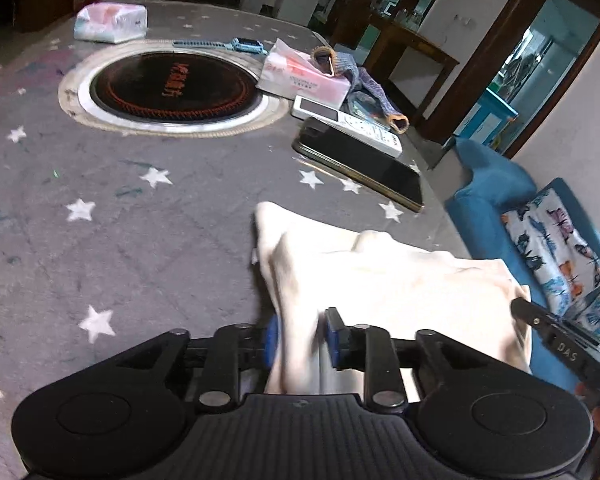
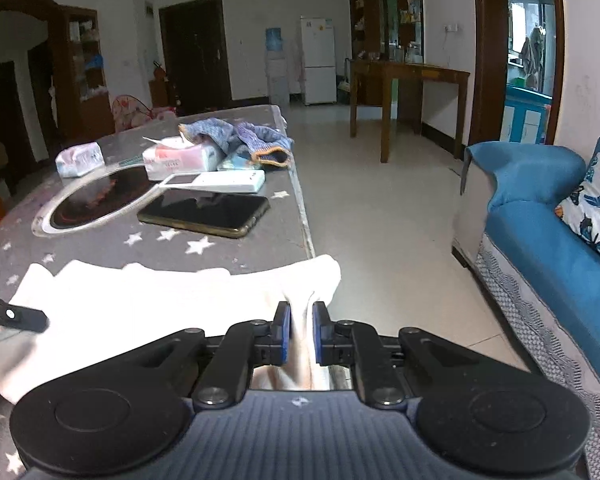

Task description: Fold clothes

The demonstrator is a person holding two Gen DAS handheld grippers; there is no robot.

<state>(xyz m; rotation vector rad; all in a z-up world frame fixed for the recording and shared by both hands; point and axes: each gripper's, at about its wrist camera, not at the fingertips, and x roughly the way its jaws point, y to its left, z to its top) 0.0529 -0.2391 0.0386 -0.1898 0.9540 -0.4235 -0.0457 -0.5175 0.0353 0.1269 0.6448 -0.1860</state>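
A cream-white garment (image 1: pixel 388 280) lies bunched at the near right of the grey star-patterned table (image 1: pixel 100 184). My left gripper (image 1: pixel 300 340) is shut on its left part, the cloth pinched between the blue pads. In the right wrist view the same garment (image 2: pixel 140 300) spreads across the table's near edge. My right gripper (image 2: pixel 300 332) is shut on its right corner, which is lifted over the table edge. The tip of the other gripper shows in each view, at the right (image 1: pixel 556 332) and at the left (image 2: pixel 16 316).
A round black hotplate (image 1: pixel 172 88) is set in the table. Behind the garment lie a black phone (image 1: pixel 360 164), a white remote (image 1: pixel 348 124), tissue packs (image 1: pixel 304 76), a blue knit cloth (image 2: pixel 240 136) and a blue watch (image 1: pixel 236 45). A blue sofa (image 2: pixel 548 232) stands to the right.
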